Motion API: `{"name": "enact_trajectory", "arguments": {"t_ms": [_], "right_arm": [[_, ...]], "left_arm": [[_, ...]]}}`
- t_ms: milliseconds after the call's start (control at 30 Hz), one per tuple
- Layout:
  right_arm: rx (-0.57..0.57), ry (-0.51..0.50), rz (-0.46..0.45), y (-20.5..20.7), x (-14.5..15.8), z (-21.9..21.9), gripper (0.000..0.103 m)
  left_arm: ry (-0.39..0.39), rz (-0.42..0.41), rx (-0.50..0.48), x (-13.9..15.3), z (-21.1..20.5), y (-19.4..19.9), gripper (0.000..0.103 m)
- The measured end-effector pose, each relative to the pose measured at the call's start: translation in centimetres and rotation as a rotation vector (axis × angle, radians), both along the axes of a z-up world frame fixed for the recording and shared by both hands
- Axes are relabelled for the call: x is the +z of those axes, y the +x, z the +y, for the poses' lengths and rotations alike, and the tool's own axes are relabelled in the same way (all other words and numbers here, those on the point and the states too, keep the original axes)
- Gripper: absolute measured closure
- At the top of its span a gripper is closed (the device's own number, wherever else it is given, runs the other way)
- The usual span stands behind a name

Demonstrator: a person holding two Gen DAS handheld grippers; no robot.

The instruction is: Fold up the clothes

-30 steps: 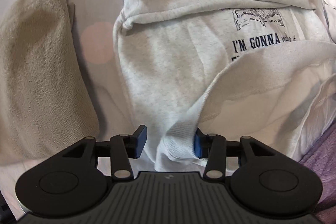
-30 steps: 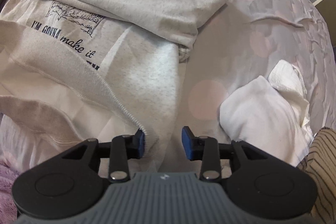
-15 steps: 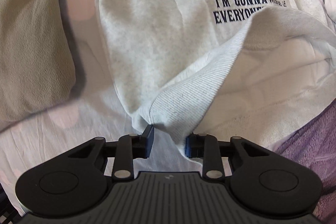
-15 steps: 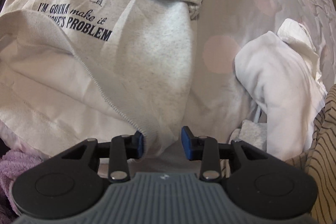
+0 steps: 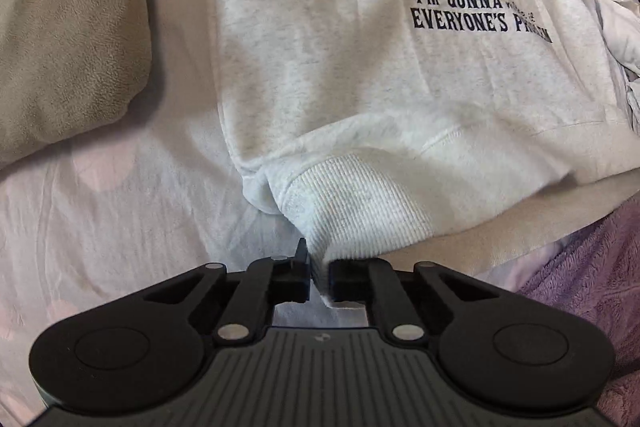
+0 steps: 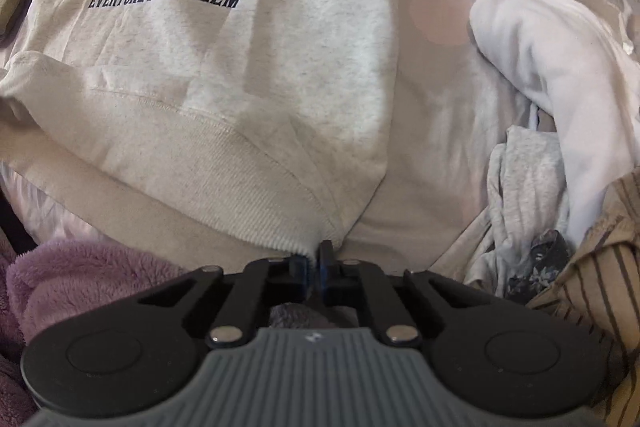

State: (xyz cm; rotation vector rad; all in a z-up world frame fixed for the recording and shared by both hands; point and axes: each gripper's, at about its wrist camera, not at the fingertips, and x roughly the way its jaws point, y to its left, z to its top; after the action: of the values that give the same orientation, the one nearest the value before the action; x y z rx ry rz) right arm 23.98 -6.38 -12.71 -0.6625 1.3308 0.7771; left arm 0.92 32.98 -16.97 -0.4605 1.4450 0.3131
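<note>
At nine o'clock a tan cloth [image 5: 68, 27] lies on the dotted sheet [image 5: 120, 195]. The gray sweatshirt [image 5: 360, 67] lies flat in the middle. The left gripper [image 5: 319, 277] pinches its ribbed hem [image 5: 352, 203] at six o'clock. The right gripper [image 6: 314, 269] pinches the hem's other corner. At three o'clock sits a white cloth [image 6: 560, 67].
</note>
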Motion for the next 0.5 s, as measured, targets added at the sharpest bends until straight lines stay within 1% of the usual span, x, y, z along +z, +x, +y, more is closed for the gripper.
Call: {"name": "enact_trajectory", "arguments": {"t_ms": [133,300,400,500], "right_arm": [[0.005,0.052,-0.077,-1.4,2.8,-1.2,0.1],[0.03,0.094,-0.171,-3.6,6.2,-3.2,0.101],[0.056,0.104,-0.205,-4.7,8.0,-3.9,0.101],[0.082,0.107,-0.248,-5.8,9.8,-4.4,0.101]], "left_arm": [[0.045,-0.054,-0.02,2.7,-0.5,-1.5,0.098],[0.097,-0.083,-0.058,5.8,-2.1,-4.0,0.098],[0.138,-0.098,-0.077,7.8,-3.3,-4.7,0.098],[0.167,-0.118,-0.088,9.9,-4.0,-5.6,0.101]]}}
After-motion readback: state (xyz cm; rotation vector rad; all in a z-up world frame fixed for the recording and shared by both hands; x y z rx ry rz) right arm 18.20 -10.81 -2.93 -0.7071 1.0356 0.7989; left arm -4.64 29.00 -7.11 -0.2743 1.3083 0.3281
